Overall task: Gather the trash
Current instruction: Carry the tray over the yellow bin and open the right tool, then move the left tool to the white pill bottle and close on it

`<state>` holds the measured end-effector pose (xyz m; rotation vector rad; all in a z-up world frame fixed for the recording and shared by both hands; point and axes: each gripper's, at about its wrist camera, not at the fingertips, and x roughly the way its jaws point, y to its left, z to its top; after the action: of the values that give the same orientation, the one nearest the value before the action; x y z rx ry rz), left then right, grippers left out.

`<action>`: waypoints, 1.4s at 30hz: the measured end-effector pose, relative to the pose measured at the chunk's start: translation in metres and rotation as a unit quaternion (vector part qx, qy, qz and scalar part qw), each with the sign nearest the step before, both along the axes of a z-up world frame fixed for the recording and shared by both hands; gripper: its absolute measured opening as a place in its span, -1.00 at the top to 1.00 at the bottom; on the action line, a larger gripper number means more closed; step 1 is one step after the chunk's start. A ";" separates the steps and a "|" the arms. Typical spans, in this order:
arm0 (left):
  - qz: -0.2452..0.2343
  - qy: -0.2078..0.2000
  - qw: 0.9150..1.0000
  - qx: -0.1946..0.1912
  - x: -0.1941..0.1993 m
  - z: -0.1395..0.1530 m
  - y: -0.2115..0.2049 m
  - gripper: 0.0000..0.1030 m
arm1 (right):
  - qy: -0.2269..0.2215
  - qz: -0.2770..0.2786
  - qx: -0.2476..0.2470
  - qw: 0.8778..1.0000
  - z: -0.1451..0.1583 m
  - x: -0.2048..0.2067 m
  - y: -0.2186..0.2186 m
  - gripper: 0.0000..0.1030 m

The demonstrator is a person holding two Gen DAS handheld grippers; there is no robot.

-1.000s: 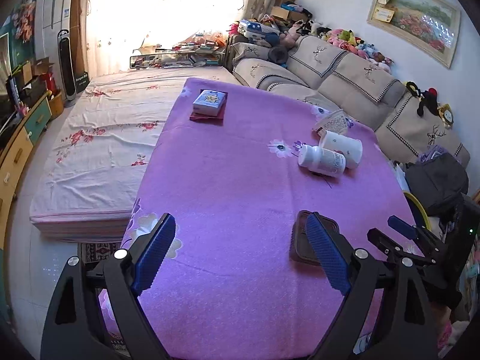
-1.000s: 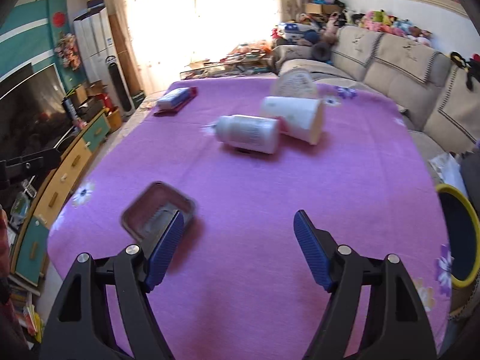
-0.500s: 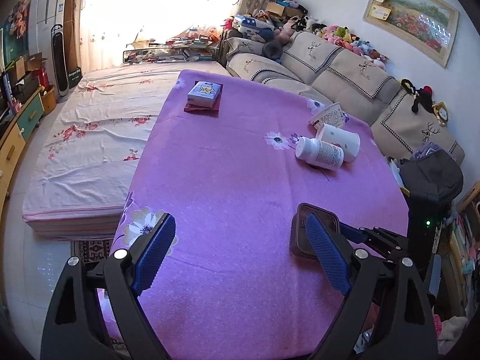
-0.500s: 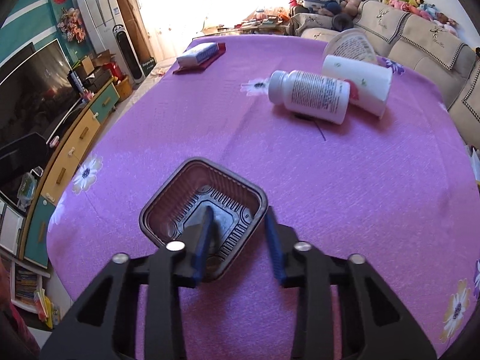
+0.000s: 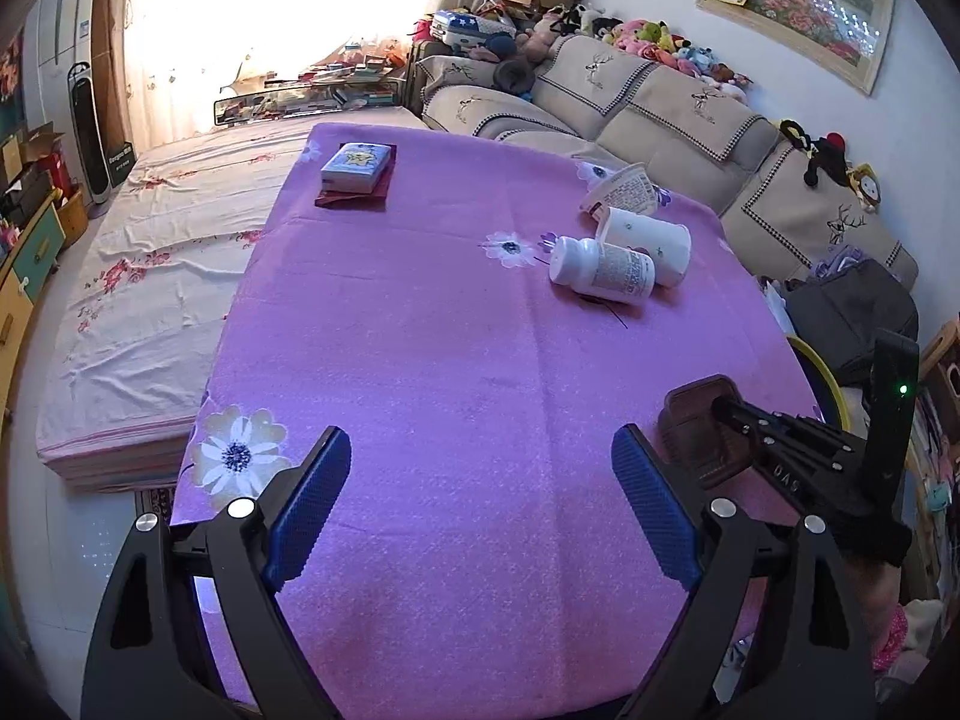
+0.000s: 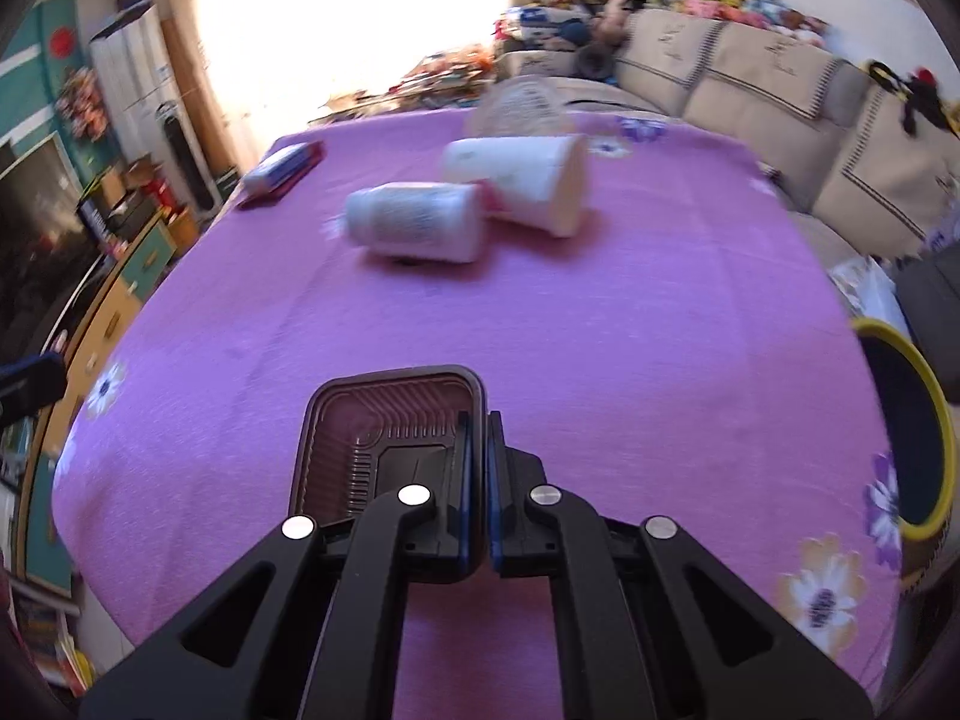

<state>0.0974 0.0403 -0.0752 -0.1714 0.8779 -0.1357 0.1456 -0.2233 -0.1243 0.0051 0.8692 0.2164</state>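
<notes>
The purple flowered tablecloth spreads before me, the beige sofa along its far right. Mid-table lie a white paper cup and a white pill bottle, both on their sides, touching, long axes running left-right. Near me, my right gripper has just closed onto the right wall of the dark brown plastic tray (mouth upward). My left gripper hangs wide apart, angled downward, holding nothing.

Purple flowered tablecloth, dark brown tray, white bottle
</notes>
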 end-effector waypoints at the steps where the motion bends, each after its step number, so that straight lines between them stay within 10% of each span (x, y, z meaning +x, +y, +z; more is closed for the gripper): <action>1: -0.005 0.000 1.000 0.003 0.001 0.000 -0.005 -0.70 | -0.004 -0.017 0.005 1.000 0.003 -0.001 -0.016 0.92; 21: -0.065 0.011 0.997 0.031 0.039 -0.008 -0.096 -0.70 | 0.002 -0.329 0.019 0.944 -0.021 0.026 -0.323 0.92; 29: -0.072 0.022 0.996 0.045 0.058 -0.016 -0.116 -0.70 | 0.019 -0.364 0.020 0.931 -0.052 0.052 -0.358 0.50; 42: -0.058 0.028 0.996 0.069 0.120 -0.041 -0.132 -0.78 | -0.026 -0.328 0.026 0.944 -0.031 0.015 -0.314 0.35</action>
<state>0.2169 -0.0918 -0.1159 0.0050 0.9499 -0.1777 0.1605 -0.5371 -0.1556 0.3337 0.7658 -0.3858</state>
